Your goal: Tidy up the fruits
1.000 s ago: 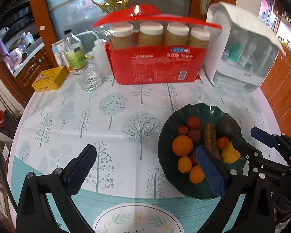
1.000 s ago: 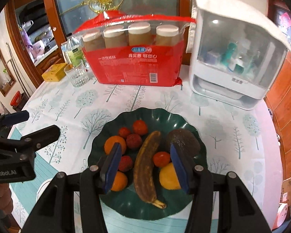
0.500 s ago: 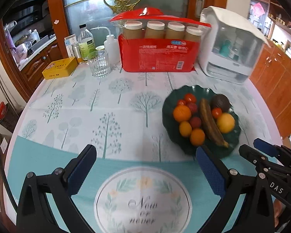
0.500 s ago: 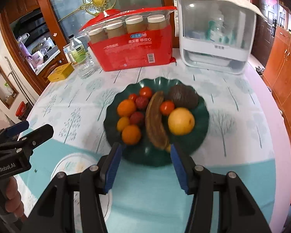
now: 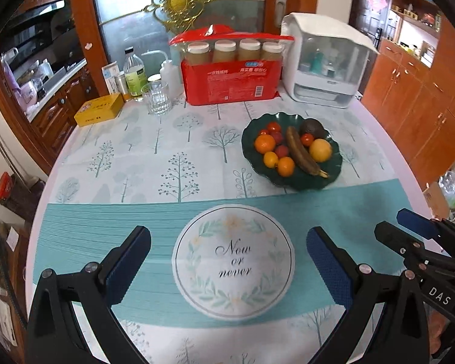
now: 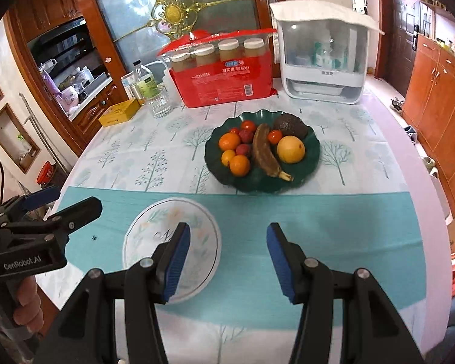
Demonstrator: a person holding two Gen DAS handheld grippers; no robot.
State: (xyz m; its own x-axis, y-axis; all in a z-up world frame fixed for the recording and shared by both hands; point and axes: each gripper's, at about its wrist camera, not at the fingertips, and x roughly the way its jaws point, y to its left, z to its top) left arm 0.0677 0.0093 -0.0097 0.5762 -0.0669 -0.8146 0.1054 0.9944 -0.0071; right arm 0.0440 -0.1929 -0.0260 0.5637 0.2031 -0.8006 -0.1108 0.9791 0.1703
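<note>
A dark green plate [image 5: 333, 166] [image 6: 314, 154] holds the fruit: a brown banana [image 5: 300, 151] [image 6: 264, 151], oranges [image 5: 264, 144] [image 6: 229, 141], a yellow grapefruit [image 5: 320, 150] [image 6: 290, 149], an avocado [image 5: 311, 127] [image 6: 289, 126], tomatoes and small red fruits. My left gripper [image 5: 227, 261] is open and empty over the printed circle [image 5: 233, 261], well short of the plate. My right gripper [image 6: 227, 254] is open and empty, also short of the plate. It shows at the right edge of the left wrist view [image 5: 409, 230]; the left gripper [image 6: 60, 209] shows at left in the right wrist view.
At the back of the table stand a red pack of jars [image 5: 232, 69] [image 6: 224, 72], a white lidded organizer [image 5: 327, 63] [image 6: 324, 54], a drinking glass [image 5: 157, 98] [image 6: 160, 103], bottles [image 5: 135, 75] and a yellow tin [image 5: 98, 109] [image 6: 118, 112]. Wooden cabinets lie right.
Both grippers have pulled back from the plate toward the table's near edge. The right gripper's jaws have opened wider. The fruit has not moved.
</note>
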